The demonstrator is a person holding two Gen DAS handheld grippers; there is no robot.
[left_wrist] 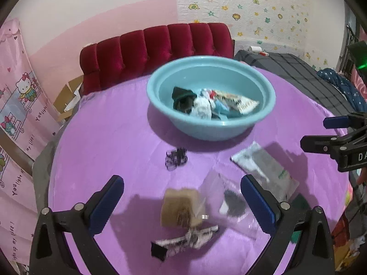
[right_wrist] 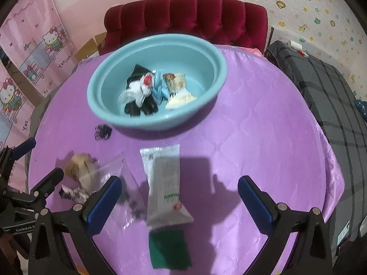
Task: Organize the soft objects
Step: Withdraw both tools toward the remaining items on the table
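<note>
We are counting one blue basin (right_wrist: 128,119) sitting on the purple surface (right_wrist: 263,142). Outside it we are seeing six loose things: one tan sponge (left_wrist: 180,207), one clear plastic bag (left_wrist: 226,202), one silver packet (right_wrist: 164,183), one green cloth (right_wrist: 169,248), one bunch of black hair ties (left_wrist: 175,158) and one black-and-white wrapper (left_wrist: 183,243). Two claws, left (left_wrist: 182,202) and right (right_wrist: 180,202), are showing.
</note>
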